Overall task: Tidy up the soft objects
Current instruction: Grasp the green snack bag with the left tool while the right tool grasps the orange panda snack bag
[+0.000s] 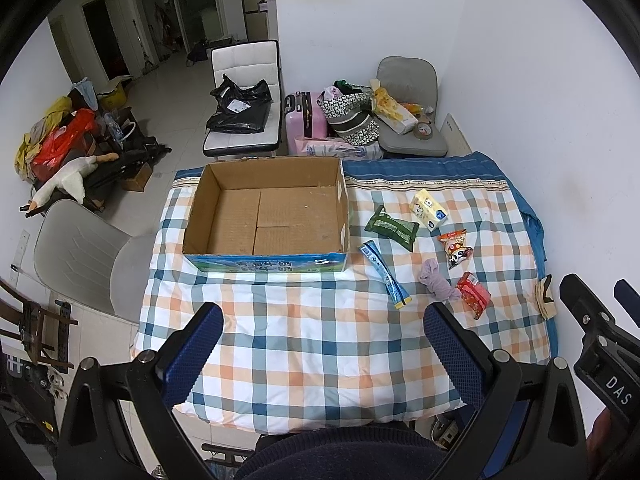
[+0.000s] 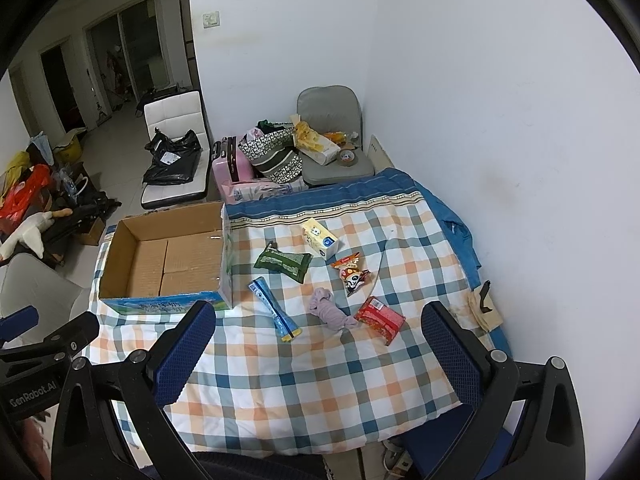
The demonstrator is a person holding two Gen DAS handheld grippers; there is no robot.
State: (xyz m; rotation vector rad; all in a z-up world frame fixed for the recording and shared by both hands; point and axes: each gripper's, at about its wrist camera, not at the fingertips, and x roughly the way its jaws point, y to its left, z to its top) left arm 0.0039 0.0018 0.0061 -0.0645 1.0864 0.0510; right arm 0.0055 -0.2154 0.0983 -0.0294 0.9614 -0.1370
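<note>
An open empty cardboard box (image 1: pixel 208 216) (image 2: pixel 120 264) stands at the left on the checked quilt. To its right lie a green tissue pack (image 1: pixel 391 226) (image 2: pixel 283 262), a yellow tissue pack (image 1: pixel 429 209) (image 2: pixel 321 239), an orange snack bag (image 1: pixel 455 247) (image 2: pixel 351 272), a red packet (image 1: pixel 473 294) (image 2: pixel 379 319), a purple cloth (image 1: pixel 435 279) (image 2: pixel 330 312) and a blue stick pack (image 1: pixel 386 276) (image 2: pixel 274 306). My left gripper (image 1: pixel 323 320) and right gripper (image 2: pixel 318 318) are both open and empty, held above the quilt's near edge.
The quilt (image 1: pixel 300 340) covers a table against the white wall at right. A tan pouch (image 2: pixel 484 308) lies at its right edge. A grey chair (image 1: pixel 80 256) stands at the left; a grey seat, bags and a pink suitcase (image 1: pixel 304 114) stand behind.
</note>
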